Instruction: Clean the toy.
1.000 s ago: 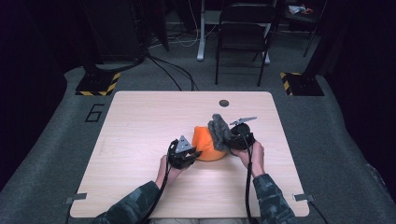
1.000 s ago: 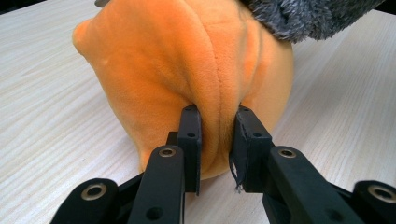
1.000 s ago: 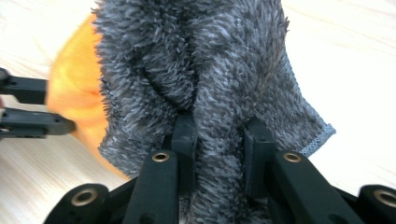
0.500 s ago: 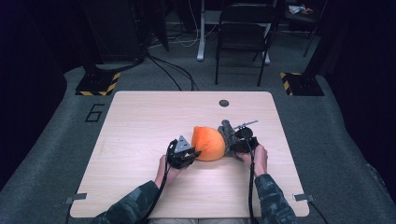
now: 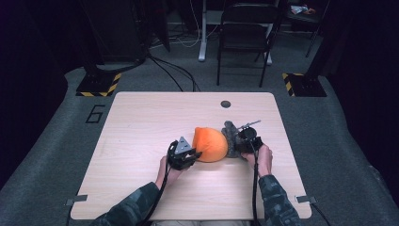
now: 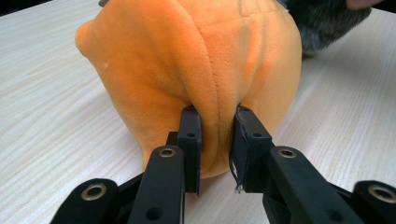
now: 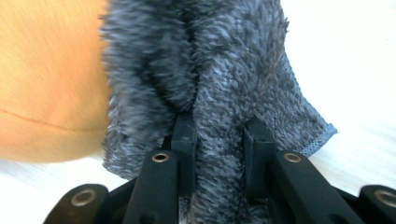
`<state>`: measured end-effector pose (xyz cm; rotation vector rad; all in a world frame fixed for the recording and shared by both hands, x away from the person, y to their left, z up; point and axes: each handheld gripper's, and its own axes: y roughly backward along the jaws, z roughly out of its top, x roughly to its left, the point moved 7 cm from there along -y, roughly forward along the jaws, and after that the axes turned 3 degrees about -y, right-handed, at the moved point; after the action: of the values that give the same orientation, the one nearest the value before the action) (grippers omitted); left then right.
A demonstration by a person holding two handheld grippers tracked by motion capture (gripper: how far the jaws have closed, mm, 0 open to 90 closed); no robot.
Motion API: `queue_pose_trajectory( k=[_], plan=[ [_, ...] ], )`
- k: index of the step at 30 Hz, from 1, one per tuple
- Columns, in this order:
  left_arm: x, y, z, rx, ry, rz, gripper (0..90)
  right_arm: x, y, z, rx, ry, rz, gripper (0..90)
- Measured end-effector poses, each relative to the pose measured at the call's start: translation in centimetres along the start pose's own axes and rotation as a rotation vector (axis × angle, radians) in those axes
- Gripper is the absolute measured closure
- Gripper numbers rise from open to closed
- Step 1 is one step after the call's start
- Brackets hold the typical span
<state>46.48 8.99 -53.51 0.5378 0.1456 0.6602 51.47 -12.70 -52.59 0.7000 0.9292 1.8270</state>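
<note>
Orange plush cushion point(image 5: 210, 144) sits mid-bench point(image 5: 141, 122), its grey furry end point(image 5: 231, 137) toward my right, long axis running left to right. My left claw point(image 6: 217, 140) is clenched on an orange fold; my right claw point(image 7: 219, 140) pinches grey fur. I judge that pulling the two apart could slip either thin pinch.

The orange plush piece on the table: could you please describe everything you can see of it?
The orange plush piece is rounded, soft short-pile fabric with stitched seams, resting on the wooden table near its middle. The left gripper pinches a fold of it at one seam. Its far side presses against a grey furry fabric, which the right gripper clamps.
</note>
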Motion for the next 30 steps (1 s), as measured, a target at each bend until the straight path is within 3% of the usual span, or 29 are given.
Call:
queue_pose_trajectory(
  k=[6,11,13,15,18,20,22,25,27,30],
  plan=[
    [0.0,0.0,0.1,0.002,0.005,0.009,74.7,1.0,2.9,1.7,-0.099,0.023,0.016,70.6],
    [-0.1,-0.1,0.1,-0.005,0.002,0.009,74.7,2.9,5.8,3.4,-0.21,0.042,0.094,70.7],
    [-0.2,0.0,0.0,0.004,-0.003,0.004,74.7,4.6,7.0,4.2,-0.263,0.046,0.157,70.7],
    [-0.3,0.0,0.1,0.007,-0.007,0.006,74.6,6.0,7.4,4.5,-0.277,0.051,0.192,70.7],
    [-0.7,0.0,0.3,0.002,-0.018,0.011,74.6,8.1,7.1,4.5,-0.271,0.091,0.214,70.6],
    [-0.8,-0.1,0.3,0.001,-0.022,0.01,74.5,8.7,6.4,4.5,-0.259,0.119,0.196,70.5],
    [-0.8,-0.1,0.2,0.003,-0.023,0.009,74.6,8.9,5.2,4.2,-0.233,0.152,0.171,70.4],
    [-0.5,-0.1,0.1,0.007,-0.023,0.009,74.5,8.8,3.6,3.7,-0.194,0.143,0.141,70.3],
    [-0.5,-0.1,0.1,0.008,-0.026,0.006,74.6,8.6,3.5,3.7,-0.197,0.138,0.144,70.2],
    [-0.5,-0.2,0.1,0.009,-0.027,0.007,74.7,8.2,3.6,3.4,-0.177,0.17,0.1,70.0]
  ],
)
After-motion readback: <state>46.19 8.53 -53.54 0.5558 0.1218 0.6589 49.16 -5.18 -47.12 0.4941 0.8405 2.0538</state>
